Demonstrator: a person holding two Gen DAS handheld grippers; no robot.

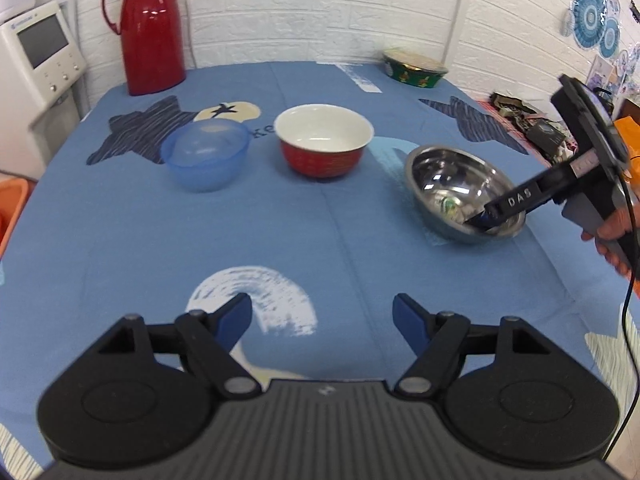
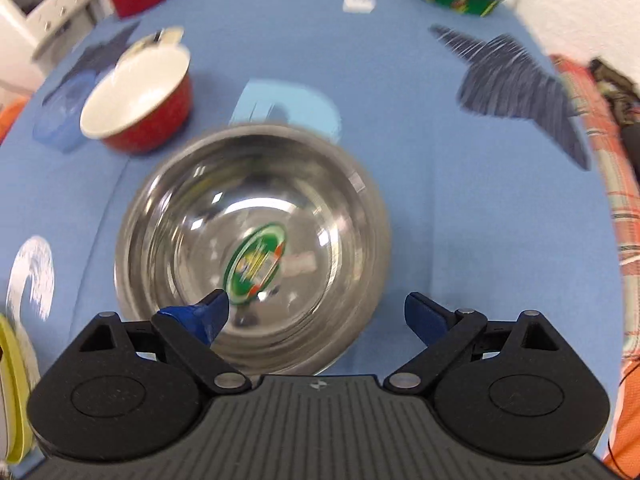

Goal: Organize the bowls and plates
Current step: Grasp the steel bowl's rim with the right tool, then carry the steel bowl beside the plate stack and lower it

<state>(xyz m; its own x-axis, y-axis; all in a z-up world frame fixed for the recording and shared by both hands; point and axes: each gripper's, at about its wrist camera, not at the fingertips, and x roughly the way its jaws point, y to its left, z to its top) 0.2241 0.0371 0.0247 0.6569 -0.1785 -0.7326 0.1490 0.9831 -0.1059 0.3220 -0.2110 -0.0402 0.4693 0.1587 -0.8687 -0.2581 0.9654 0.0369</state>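
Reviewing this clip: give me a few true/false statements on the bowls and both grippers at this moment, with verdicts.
1. The right gripper is open with one finger inside the steel bowl. True.
2. The left gripper holds the blue bowl. False: it is open and empty, well short of all the bowls.
3. The red bowl sits between the blue bowl and the steel bowl. True.
4. The bowls are already stacked. False: all three stand apart on the cloth.
5. The red jug lies on its side. False: it stands upright at the back.
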